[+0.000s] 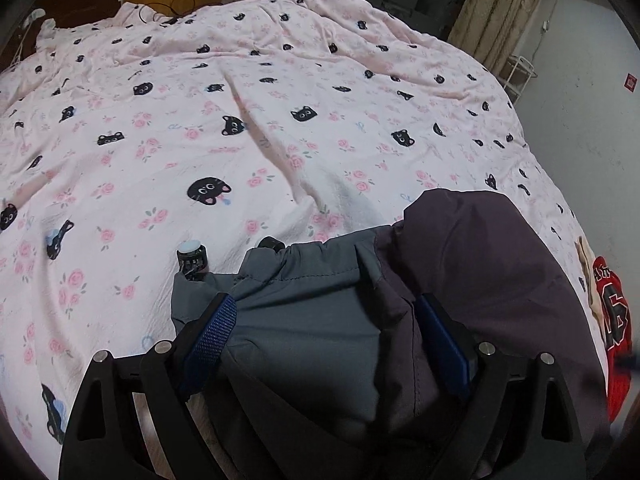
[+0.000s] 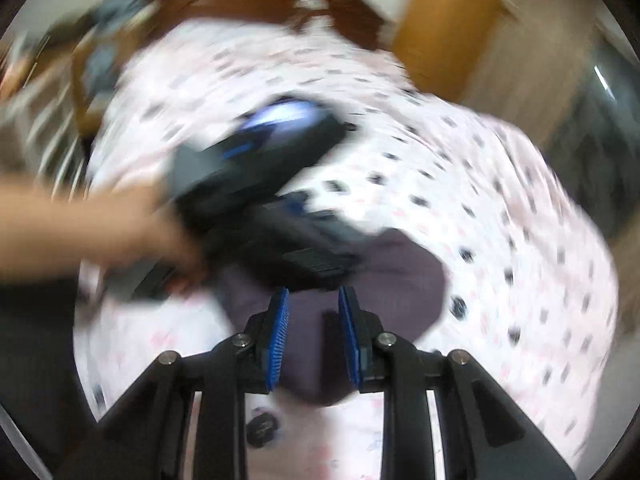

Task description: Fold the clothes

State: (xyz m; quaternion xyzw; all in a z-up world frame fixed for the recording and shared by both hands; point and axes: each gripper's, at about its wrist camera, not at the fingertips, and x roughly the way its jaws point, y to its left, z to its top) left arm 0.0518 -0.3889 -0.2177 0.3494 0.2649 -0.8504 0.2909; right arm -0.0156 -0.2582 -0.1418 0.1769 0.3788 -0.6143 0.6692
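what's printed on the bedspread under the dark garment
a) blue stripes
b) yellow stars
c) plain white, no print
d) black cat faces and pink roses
d: in the left wrist view the pink bedspread under the grey and purple garment is dotted with black cat faces and small pink roses.

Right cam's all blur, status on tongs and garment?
Left tongs wide open astride the grey and dark purple folded garment. Right tongs partly open, nothing gripped. Small black cylindrical gadget sits at the garment's edge.
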